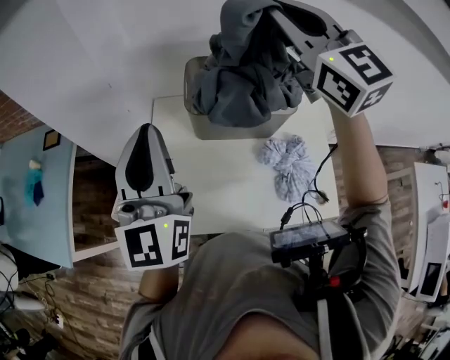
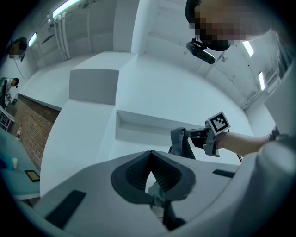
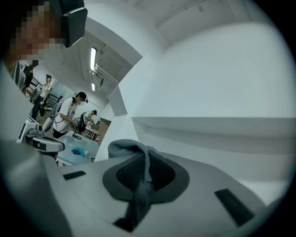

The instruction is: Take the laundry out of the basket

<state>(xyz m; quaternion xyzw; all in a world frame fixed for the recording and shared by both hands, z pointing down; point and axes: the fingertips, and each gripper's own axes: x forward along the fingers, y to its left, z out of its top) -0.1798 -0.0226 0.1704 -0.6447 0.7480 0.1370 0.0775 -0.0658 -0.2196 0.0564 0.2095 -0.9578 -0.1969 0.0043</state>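
Note:
A grey basket (image 1: 232, 130) stands at the far edge of the white table (image 1: 211, 197). My right gripper (image 1: 273, 13) is raised high over it, shut on a dark grey garment (image 1: 239, 77) that hangs in folds down to the basket's rim. In the right gripper view the cloth (image 3: 138, 194) runs between the closed jaws (image 3: 147, 153). My left gripper (image 1: 145, 151) hovers near the table's left front corner, jaws together, nothing held. The left gripper view shows its jaws (image 2: 151, 152) meeting at the tips, with the right gripper (image 2: 188, 134) and the hanging garment (image 2: 178, 142) beyond them.
A pale blue-and-white mottled cloth (image 1: 285, 163) lies crumpled on the table to the right of the basket. A black device with cables (image 1: 309, 239) hangs at the person's chest. Brick wall and a light blue surface (image 1: 31, 204) lie to the left. People stand far behind (image 3: 69, 113).

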